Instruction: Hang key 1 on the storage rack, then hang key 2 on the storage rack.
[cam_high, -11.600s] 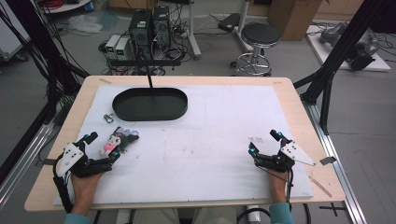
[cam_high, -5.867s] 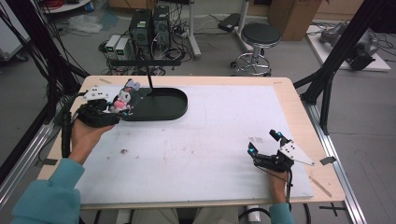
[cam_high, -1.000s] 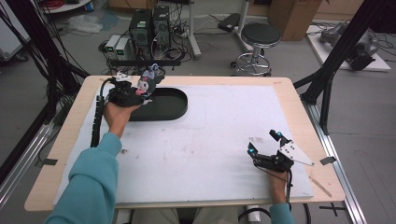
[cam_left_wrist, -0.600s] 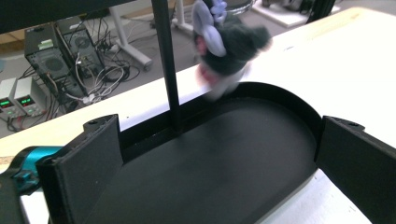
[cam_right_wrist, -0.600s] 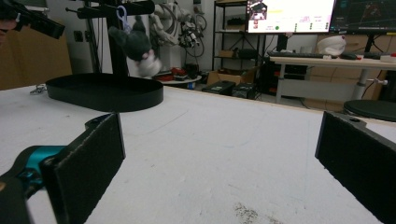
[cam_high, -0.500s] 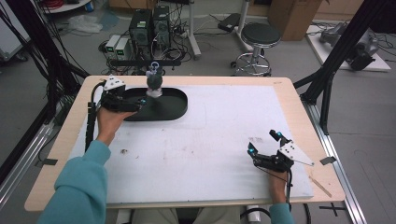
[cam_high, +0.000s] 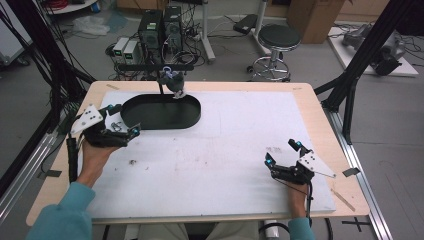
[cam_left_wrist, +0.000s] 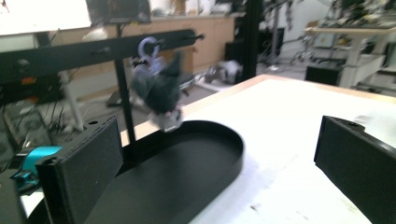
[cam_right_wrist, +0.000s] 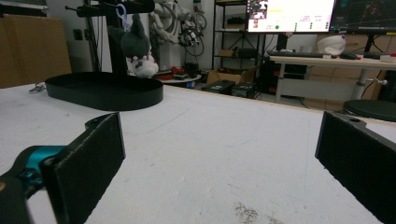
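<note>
Left gripper: one, held in the person's left hand at the left of the tabletop, just near of the tray's left end; fingers spread wide, nothing between them.
Small metal piece: sits by the left gripper in the high view; too small to identify.
Tray: one, black, oval, shallow, at the far left of the tabletop; its inside looks bare; in the left gripper view its near end is cut off by the frame edge.
Stand: one black post with a horizontal bar, rising at the tray's far edge; the bar's left end runs out of the left gripper view.
Plush toy: one, dark grey with a pale lower part, hanging from the bar by a pale loop, over the tray's far rim; blurred in the left gripper view, sharper but far off in the right gripper view, where pointed ears show.
Debris: small dark specks on the white sheet near the left hand and at centre; not identifiable.
Right gripper: one, held in the right hand at the near right of the tabletop, well apart from the tray; fingers spread wide, empty.
Stool: one, on the floor beyond the far edge.
</note>
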